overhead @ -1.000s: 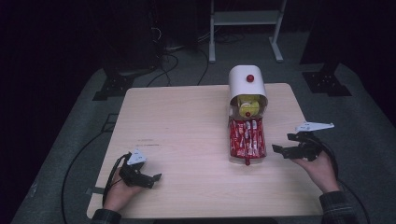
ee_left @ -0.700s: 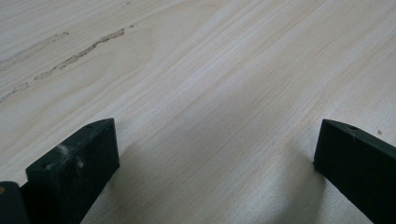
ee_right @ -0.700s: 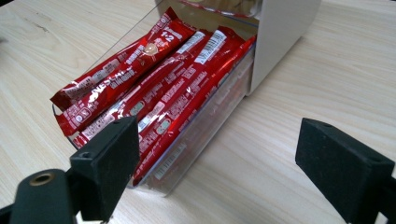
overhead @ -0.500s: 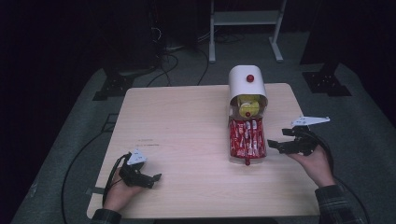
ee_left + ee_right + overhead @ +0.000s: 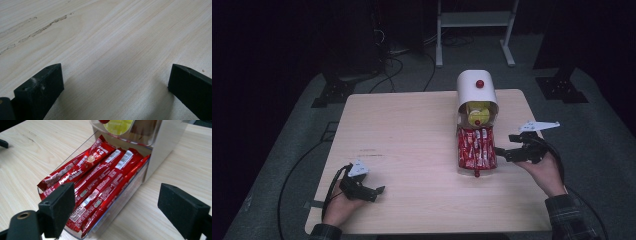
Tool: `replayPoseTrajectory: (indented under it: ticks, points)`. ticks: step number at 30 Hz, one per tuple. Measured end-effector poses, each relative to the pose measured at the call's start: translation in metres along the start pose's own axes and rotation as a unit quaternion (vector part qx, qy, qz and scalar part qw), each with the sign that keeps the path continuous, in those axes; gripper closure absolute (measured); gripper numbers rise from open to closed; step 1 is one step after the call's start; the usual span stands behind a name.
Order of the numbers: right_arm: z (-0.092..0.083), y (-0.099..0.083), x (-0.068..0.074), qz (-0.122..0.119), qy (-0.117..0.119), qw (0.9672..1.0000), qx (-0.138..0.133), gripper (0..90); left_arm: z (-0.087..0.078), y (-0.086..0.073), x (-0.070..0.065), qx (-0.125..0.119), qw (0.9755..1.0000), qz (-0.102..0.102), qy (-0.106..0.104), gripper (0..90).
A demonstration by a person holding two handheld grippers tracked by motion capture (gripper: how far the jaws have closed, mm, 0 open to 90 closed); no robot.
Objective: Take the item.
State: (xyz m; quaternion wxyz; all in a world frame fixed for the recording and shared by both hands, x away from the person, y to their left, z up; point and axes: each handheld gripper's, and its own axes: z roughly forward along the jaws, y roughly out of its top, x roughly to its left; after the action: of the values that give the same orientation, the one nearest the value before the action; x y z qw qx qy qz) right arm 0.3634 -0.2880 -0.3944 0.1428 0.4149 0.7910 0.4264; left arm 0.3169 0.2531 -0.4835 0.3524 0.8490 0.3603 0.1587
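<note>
My right hand-held gripper (image 5: 503, 153) has edged left toward the clear drawer of red snack sticks (image 5: 475, 147), jaws wide, empty; a careless nudge could shove it.

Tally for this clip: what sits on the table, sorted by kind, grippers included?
White dispenser box with red knob: 1
Clear drawer pulled out of it: 1
Red snack sticks in the drawer: at least 5, the stack hides any below
Yellow item inside the box: 1
Left gripper, jaws open: 1
Right gripper, jaws open: 1
Total: at least 10
</note>
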Motion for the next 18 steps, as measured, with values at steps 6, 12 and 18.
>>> replayPoseTrajectory:
  ticks: [6,12,18]
  points:
    - [0.0033,0.0005,0.0025,-0.003,0.002,1.0,-0.001,13.7,0.0,0.0,0.0001,0.0,1.0,0.001,0.0,0.0]
    - [0.0066,0.0017,0.005,-0.007,0.004,1.0,0.0,13.7,-0.0001,-0.0001,-0.0002,0.0,1.0,-0.001,0.0,0.0]
    - [0.0113,0.0051,0.0089,-0.009,0.003,1.0,0.0,13.7,-0.0003,-0.0002,-0.0003,0.0,1.0,-0.001,0.001,0.0]
